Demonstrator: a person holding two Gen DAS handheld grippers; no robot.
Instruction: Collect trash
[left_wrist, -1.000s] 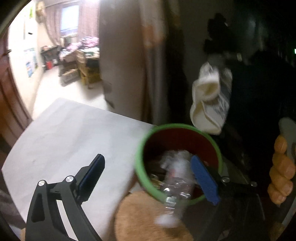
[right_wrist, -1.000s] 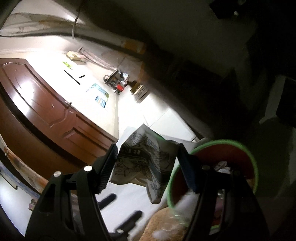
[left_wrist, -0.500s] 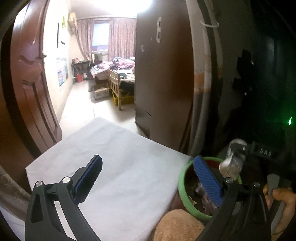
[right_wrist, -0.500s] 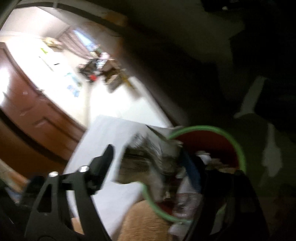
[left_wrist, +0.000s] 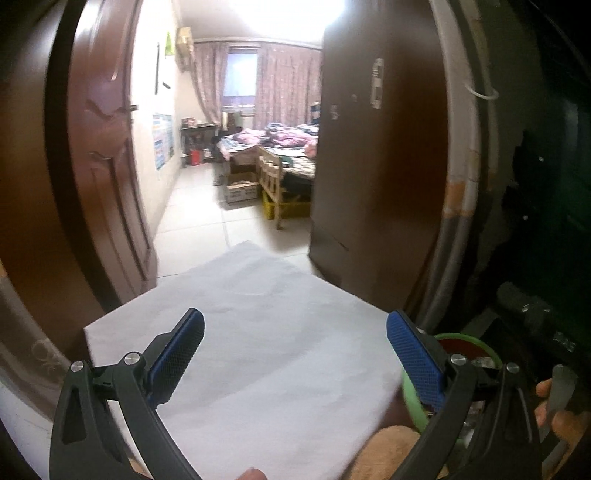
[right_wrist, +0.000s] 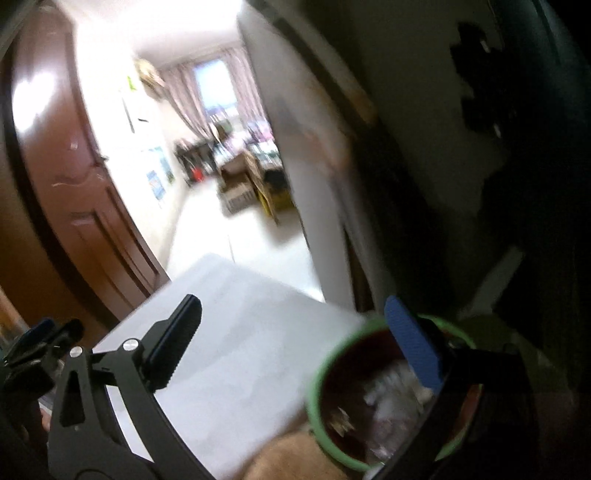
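Note:
A green-rimmed bin with a red inside (right_wrist: 334, 387) stands at the lower right of the right wrist view, with crumpled pale trash (right_wrist: 388, 402) in it. Only part of the bin's rim (left_wrist: 467, 338) shows in the left wrist view, behind the right finger. My right gripper (right_wrist: 295, 339) is open and empty, its right finger over the bin. My left gripper (left_wrist: 295, 350) is open and empty above the white table top (left_wrist: 266, 332).
A brown door (left_wrist: 92, 166) stands at the left and a dark wardrobe (left_wrist: 376, 166) at the right. Between them a tiled floor leads to a bedroom. A tan furry thing (left_wrist: 384, 450) lies by the bin. The left gripper shows at the left edge (right_wrist: 33, 347).
The right gripper held a printed paper over the bin; now the paper is gone from its fingers and they are open. The left gripper rose and turned away from the bin towards the room.

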